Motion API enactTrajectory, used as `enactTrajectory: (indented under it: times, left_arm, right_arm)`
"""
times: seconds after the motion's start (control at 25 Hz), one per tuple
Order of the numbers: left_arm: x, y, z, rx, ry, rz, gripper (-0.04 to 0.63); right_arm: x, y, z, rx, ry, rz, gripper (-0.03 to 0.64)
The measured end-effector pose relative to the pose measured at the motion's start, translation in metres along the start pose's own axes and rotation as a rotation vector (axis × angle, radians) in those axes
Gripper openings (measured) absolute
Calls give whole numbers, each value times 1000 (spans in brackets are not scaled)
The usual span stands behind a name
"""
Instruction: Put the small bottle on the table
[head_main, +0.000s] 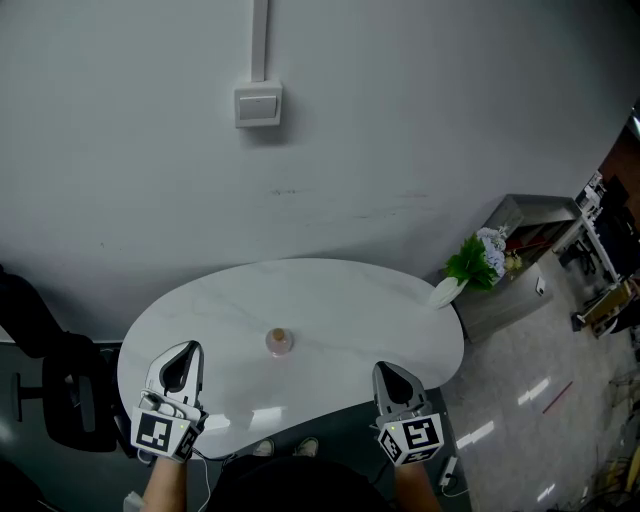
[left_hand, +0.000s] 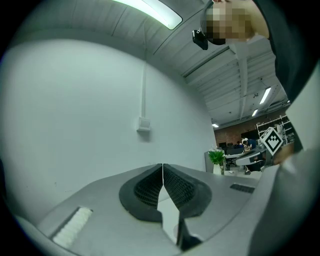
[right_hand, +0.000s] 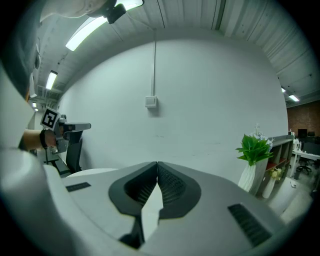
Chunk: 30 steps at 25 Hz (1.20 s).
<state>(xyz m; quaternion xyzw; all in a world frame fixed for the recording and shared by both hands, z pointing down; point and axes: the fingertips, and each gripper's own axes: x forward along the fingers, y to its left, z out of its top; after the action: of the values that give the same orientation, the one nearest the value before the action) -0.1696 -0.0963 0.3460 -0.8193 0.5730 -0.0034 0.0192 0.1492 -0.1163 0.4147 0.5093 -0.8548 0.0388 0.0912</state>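
Small bottle (head_main: 279, 341) stands near the middle of the white oval table (head_main: 340, 295), seemingly upright, though it's tiny in your head view. Your left gripper (head_main: 183, 352) is over the near left edge and your right gripper (head_main: 388, 372) over the near right. Both are well apart from the bottle, jaws pressed together on nothing.

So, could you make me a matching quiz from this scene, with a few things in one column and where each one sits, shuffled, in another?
Things:
1. small pinkish bottle
2. green leafy plant in a white vase
3. white square wall switch
4. black chair

Places:
A. left of the white oval table
B. on the grey wall
C. middle of the table
D. by the table's far right edge

Pairs: 1-C, 2-D, 3-B, 4-A
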Motion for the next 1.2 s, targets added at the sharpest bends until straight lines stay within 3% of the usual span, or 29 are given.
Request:
enactTrajectory:
  times: [0.56, 1.2]
  left_arm:
    - [-47, 14, 2, 12, -12, 88, 9]
    - [-59, 9, -6, -8, 5, 62, 9]
  right_arm:
    - [-19, -6, 10, 4, -19, -99, 6]
    - [-24, 27, 10, 4, -24, -65, 6]
